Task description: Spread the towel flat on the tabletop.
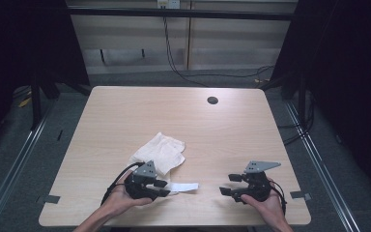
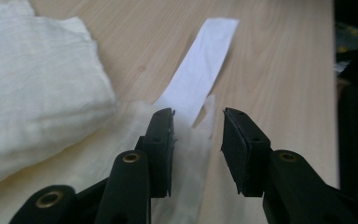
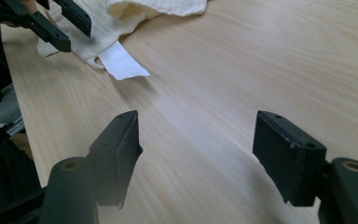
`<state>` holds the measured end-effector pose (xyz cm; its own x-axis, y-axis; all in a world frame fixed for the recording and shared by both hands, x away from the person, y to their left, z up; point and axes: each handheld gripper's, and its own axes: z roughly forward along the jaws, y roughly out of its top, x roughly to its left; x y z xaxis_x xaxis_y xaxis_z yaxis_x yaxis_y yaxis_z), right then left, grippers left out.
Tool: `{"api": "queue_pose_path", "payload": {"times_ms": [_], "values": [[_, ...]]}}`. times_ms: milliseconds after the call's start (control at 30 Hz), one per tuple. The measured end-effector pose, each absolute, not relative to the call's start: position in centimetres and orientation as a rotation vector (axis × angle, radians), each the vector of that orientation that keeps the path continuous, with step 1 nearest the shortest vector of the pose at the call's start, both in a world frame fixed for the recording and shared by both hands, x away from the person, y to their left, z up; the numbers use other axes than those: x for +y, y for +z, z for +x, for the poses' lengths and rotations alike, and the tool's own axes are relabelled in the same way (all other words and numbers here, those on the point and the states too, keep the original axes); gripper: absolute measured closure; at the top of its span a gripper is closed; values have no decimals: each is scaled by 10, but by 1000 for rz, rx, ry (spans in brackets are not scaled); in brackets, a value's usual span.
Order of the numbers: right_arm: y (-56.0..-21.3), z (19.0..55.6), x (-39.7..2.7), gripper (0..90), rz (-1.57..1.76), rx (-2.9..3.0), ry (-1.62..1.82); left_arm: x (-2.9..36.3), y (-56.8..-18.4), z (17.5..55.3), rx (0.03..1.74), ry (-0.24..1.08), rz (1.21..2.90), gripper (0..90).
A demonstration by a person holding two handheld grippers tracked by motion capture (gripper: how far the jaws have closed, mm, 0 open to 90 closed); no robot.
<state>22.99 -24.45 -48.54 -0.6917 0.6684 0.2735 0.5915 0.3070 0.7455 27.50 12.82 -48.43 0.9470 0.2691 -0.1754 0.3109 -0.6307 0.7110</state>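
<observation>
Lying between left gripper (image 2: 196, 122) fingers — white strip (image 2: 200, 70); cloth (image 2: 37, 84) beside.

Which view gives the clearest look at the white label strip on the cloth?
The left gripper view: the white label strip runs close ahead of the open jaws, off the cloth. The high view shows it small; the right gripper view shows its end, far off.

Cloth (image 2: 37, 88) cut off at the top and left edges of the left gripper view, its near corner hidden under the left gripper (image 2: 196, 140). White label (image 1: 182, 186) partly covered in the high view. Forearms cropped at the bottom.
</observation>
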Motion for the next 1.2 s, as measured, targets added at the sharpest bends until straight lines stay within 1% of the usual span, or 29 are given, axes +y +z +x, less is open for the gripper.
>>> {"api": "queue_pose_path", "payload": {"times_ms": [67, 100, 167, 267, 300, 333, 367, 400, 433, 467, 500, 533, 567, 600, 633, 700, 767, 933, 1000, 1033, 1067, 1200], "values": [[-485, 230, -244, 319, 1188, 2469, 1352, 126, -488, 274, 393, -16, 2303, 636], [-485, 229, -244, 320, 1185, 2473, 1350, 124, -488, 272, 381, 32, 2328, 638], [-485, 229, -244, 320, 1186, 2472, 1348, 123, -489, 273, 363, 12, 2333, 630], [-485, 229, -244, 332, 1185, 2457, 1354, 122, -494, 271, 360, -9, 2362, 566], [-484, 230, -245, 332, 1182, 2453, 1363, 121, -495, 270, 375, -13, 2346, 527], [-484, 230, -245, 332, 1184, 2452, 1364, 120, -494, 269, 373, -1, 2358, 515], [-484, 230, -245, 332, 1184, 2449, 1367, 117, -495, 265, 352, 27, 2356, 530], [-484, 230, -245, 332, 1184, 2449, 1367, 117, -495, 265, 352, 27, 2356, 569], [-484, 230, -245, 332, 1184, 2451, 1370, 117, -495, 264, 340, 47, 2365, 569], [-484, 230, -245, 332, 1182, 2452, 1369, 116, -496, 262, 326, 59, 2355, 602], [-485, 230, -244, 336, 1181, 2451, 1360, 115, -496, 261, 308, 78, 2353, 701], [-485, 230, -244, 336, 1187, 2448, 1354, 114, -495, 259, 294, 75, 2364, 728], [-485, 230, -244, 336, 1187, 2448, 1354, 114, -495, 257, 280, 68, 2361, 728], [-485, 230, -244, 335, 1191, 2444, 1358, 113, -495, 255, 269, 67, 2369, 807], [-485, 230, -244, 335, 1191, 2444, 1358, 113, -495, 254, 265, 54, 2362, 807], [-484, 230, -244, 336, 1185, 2446, 1364, 114, -493, 254, 251, 17, 2375, 855], [-483, 229, -244, 336, 1186, 2443, 1370, 117, -490, 253, 249, -27, 2353, 865], [-483, 228, -243, 336, 1183, 2440, 1376, 132, -467, 250, 252, -47, 2239, 865], [-482, 229, -243, 336, 1181, 2442, 1382, 142, -456, 250, 275, -36, 2178, 865], [-482, 229, -242, 336, 1172, 2444, 1379, 154, -446, 252, 292, -11, 2130, 865], [-482, 229, -242, 336, 1172, 2444, 1379, 154, -446, 252, 292, -11, 2130, 866], [-479, 235, -236, 342, 1129, 2457, 1302, 175, -427, 262, 352, 45, 2041, 866]]}}
